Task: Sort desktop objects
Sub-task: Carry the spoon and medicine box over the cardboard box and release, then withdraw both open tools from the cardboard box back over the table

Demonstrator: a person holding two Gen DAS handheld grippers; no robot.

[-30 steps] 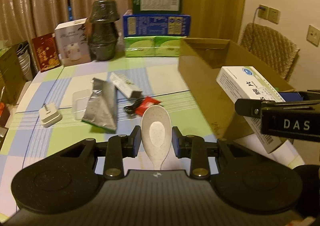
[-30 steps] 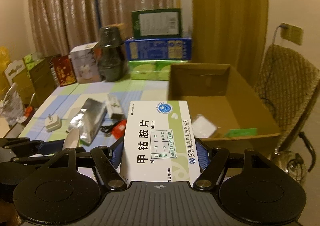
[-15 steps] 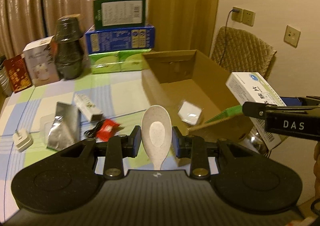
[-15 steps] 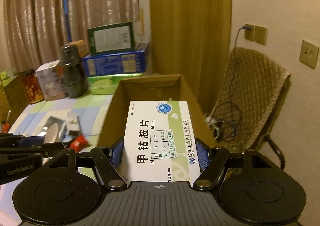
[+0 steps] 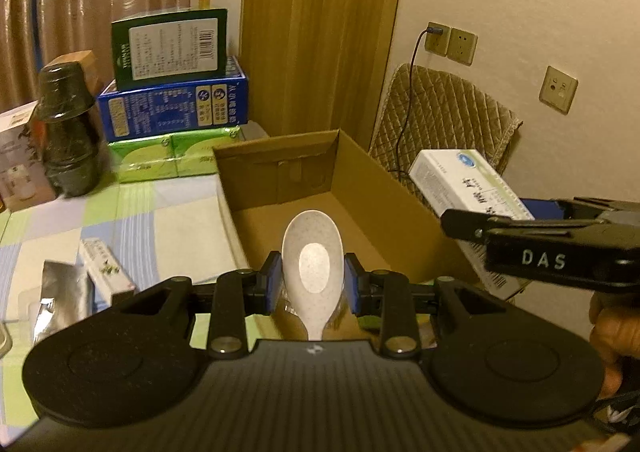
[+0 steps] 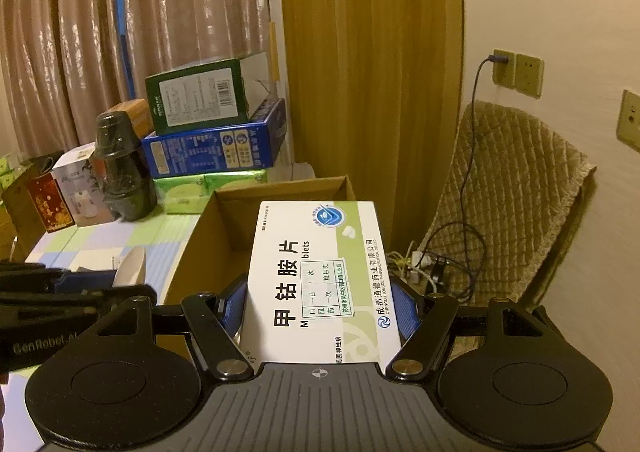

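Right now the open cardboard box [image 5: 400, 208] sits at the bench [image 5: 160, 220] edge. Right tongs [image 6: 320, 306] clamp a white-green medicine carton [image 6: 320, 272] w/ Chinese print, probably above the box's right wall. Left tongs [image 5: 312, 282] pinch a speckled off-white spoon [image 5: 313, 264], bowl up, over the box.

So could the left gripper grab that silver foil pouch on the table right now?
Probably not yet. The left gripper is shut on the speckled spoon and aimed over the cardboard box; the silver foil pouch lies off to its left. It would need to drop the spoon first.
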